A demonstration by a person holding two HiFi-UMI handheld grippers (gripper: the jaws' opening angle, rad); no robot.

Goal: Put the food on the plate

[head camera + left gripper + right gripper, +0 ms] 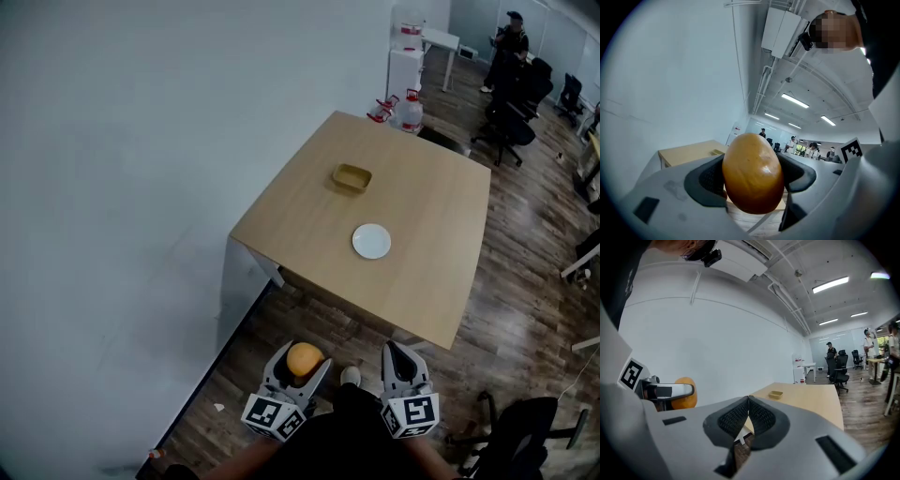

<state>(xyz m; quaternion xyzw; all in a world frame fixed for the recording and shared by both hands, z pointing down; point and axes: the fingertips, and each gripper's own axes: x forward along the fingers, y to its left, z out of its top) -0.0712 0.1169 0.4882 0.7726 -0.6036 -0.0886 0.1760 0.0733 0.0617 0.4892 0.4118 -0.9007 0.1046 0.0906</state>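
My left gripper [300, 366] is shut on an orange, egg-shaped piece of food [305, 358], which fills the left gripper view [752, 173] between the dark pads. It also shows at the left of the right gripper view [686, 393]. My right gripper [400, 361] is shut with nothing in it; its pads [748, 417] meet. Both grippers hang low, near the person's body, well short of the wooden table [412, 272]. A white round plate [372, 241] lies on the table's near half, bare.
A shallow tan tray [352, 177] sits further back on the table and shows in the right gripper view [776, 394]. A white wall runs along the left. Office chairs [514, 122], a water dispenser [406, 56] and people stand beyond; a black chair [520, 431] is near right.
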